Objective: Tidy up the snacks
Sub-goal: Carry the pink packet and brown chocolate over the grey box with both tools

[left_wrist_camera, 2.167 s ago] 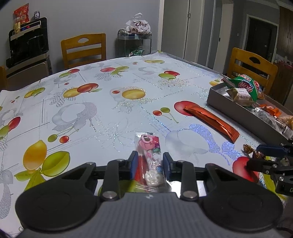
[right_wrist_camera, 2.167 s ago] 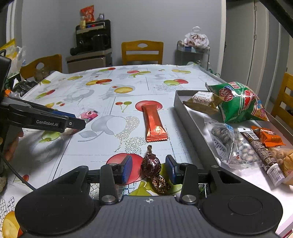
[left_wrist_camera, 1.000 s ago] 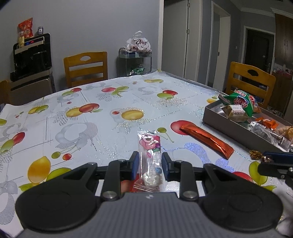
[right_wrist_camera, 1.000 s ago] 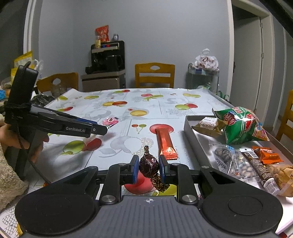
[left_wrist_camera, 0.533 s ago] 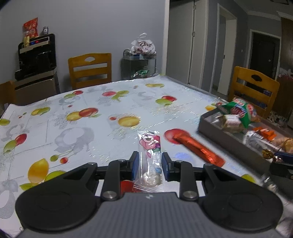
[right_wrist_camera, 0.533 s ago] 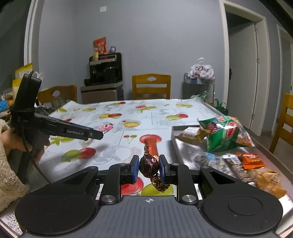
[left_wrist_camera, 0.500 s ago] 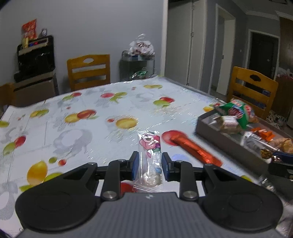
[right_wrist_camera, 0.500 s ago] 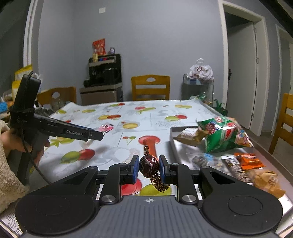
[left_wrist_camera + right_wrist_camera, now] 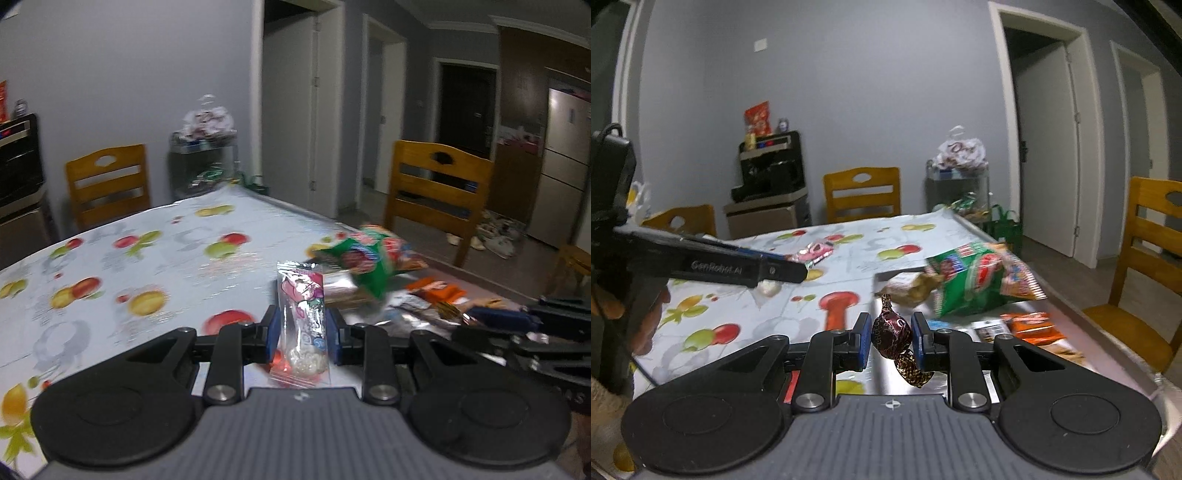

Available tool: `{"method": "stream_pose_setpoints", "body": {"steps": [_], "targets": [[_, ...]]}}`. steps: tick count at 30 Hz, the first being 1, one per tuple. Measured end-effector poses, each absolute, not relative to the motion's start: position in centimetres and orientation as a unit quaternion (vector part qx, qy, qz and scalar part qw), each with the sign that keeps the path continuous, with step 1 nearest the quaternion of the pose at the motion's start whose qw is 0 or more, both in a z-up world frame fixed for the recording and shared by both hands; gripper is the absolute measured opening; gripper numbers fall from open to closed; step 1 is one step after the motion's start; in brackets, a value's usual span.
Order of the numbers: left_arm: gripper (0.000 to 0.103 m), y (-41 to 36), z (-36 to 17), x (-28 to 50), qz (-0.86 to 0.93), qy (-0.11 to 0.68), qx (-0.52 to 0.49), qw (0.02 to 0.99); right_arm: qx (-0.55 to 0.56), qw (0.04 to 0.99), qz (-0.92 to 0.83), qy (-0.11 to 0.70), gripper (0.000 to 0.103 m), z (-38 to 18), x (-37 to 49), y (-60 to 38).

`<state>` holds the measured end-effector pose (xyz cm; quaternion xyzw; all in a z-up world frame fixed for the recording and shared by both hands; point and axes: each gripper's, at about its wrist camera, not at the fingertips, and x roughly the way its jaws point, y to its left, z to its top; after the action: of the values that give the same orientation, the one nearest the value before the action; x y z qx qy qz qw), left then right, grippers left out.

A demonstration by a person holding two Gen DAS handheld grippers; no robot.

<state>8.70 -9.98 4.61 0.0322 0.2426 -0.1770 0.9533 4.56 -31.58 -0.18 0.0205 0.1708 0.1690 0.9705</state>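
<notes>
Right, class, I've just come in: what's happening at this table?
A person is sorting snacks with a tool in each hand. The left tool grips a clear candy packet, the right tool a foil-wrapped chocolate. Both are held above the table near the grey tray, which already holds a green bag and other snacks.

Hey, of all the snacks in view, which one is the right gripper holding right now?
The right gripper holds the dark red foil-wrapped candy with twisted ends, lifted over the tray. The clear pink lollipop packet is in the left gripper; the green bag lies in the tray.
</notes>
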Motion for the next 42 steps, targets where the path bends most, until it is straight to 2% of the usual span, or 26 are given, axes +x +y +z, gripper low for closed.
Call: {"method": "stream_pose_setpoints", "body": {"steps": [19,33,42], "targets": [[0.025,-20.5,3.0,7.9,-0.315,0.266,0.06,0.909,0.045,0.982,0.063,0.173,0.025,-0.6,4.8,-40.2],[0.025,-22.7,0.7,8.1,-0.345,0.278,0.08,0.893,0.136,0.968,0.051,0.203,0.025,-1.8,6.9,-44.2],[0.025,-23.6,-0.3,7.8,-0.365,0.298,0.085,0.878,0.107,0.968,0.04,0.225,0.025,-2.6,7.3,-43.4]]}}
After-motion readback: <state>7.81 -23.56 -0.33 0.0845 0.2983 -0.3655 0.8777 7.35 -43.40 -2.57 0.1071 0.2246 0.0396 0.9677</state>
